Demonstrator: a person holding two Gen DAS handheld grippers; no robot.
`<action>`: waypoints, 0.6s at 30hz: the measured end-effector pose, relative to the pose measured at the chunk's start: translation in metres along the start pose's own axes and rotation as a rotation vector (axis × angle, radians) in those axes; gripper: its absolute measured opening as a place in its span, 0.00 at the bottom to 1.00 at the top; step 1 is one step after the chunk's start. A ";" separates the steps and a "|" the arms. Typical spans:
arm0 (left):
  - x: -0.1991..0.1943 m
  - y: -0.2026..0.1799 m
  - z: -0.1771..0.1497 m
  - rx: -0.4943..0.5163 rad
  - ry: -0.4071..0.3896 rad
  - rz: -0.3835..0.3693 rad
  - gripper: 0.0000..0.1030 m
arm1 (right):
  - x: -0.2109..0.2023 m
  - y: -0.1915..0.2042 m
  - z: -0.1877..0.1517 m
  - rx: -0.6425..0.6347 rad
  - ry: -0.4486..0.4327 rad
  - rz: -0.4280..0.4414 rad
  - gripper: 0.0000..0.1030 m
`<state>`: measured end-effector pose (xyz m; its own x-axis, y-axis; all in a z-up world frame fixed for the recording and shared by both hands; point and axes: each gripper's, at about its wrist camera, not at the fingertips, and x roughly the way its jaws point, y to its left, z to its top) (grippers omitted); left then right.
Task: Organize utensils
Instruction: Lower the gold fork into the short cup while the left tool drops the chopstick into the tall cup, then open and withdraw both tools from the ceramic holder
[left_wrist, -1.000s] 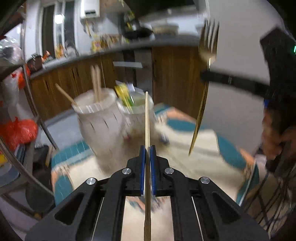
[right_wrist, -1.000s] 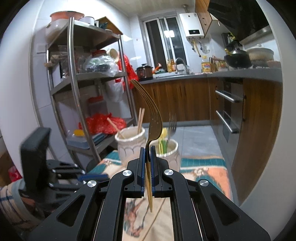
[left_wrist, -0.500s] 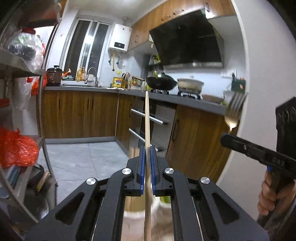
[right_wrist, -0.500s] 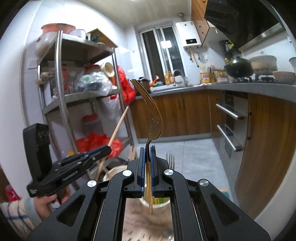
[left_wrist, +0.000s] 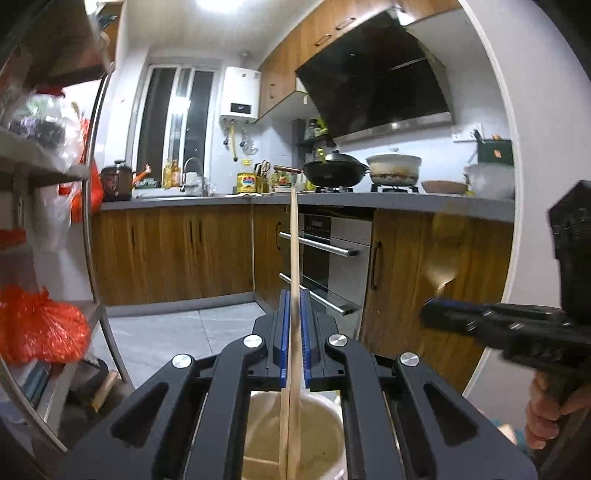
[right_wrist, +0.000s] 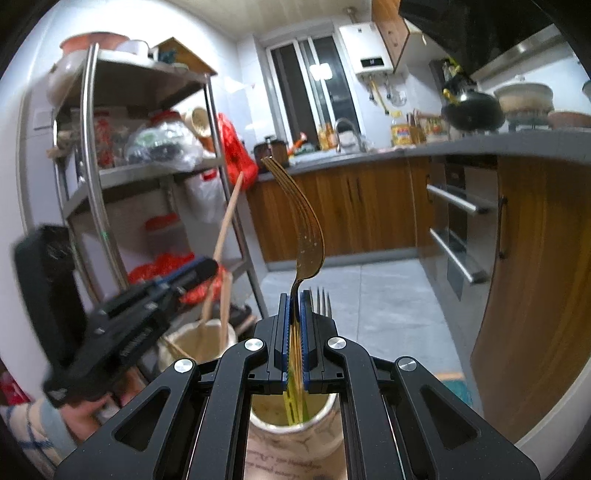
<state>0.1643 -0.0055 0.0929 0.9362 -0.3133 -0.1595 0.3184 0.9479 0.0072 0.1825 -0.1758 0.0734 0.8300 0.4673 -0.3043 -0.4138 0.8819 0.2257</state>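
My left gripper (left_wrist: 292, 295) is shut on a wooden chopstick (left_wrist: 292, 240) held upright, its lower end inside a cream holder (left_wrist: 332, 424) right below. My right gripper (right_wrist: 294, 295) is shut on a gold fork (right_wrist: 306, 229), tines up, its handle going down into a second cream holder (right_wrist: 325, 421) that also has another fork (right_wrist: 320, 301) in it. In the right wrist view the left gripper (right_wrist: 207, 269) holds the chopstick (right_wrist: 229, 214) over the chopstick holder (right_wrist: 184, 336). In the left wrist view the right gripper (left_wrist: 432, 308) shows at the right with the blurred fork (left_wrist: 441, 269).
A metal shelf rack (right_wrist: 88, 147) with bags and jars stands at the left. Wooden kitchen cabinets (left_wrist: 177, 251), an oven (left_wrist: 328, 258) and a counter with pans (left_wrist: 336, 171) lie ahead. A patterned cloth (right_wrist: 456, 387) covers the table under the holders.
Both grippers have moved over the holders and tilted up. The chopstick's lower end and the fork's handle now reach down into their holders.
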 end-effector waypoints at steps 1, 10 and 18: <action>-0.004 -0.004 -0.002 0.028 0.000 -0.003 0.05 | 0.002 0.000 -0.003 0.000 0.011 -0.002 0.06; -0.016 -0.002 -0.007 0.074 0.027 0.020 0.07 | 0.014 -0.004 -0.023 0.024 0.091 -0.028 0.06; -0.036 0.000 -0.004 0.076 0.042 0.040 0.48 | 0.011 -0.007 -0.022 0.035 0.111 -0.070 0.20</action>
<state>0.1296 0.0057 0.0950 0.9416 -0.2714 -0.1993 0.2931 0.9519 0.0888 0.1863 -0.1749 0.0482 0.8095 0.4101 -0.4202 -0.3411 0.9110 0.2319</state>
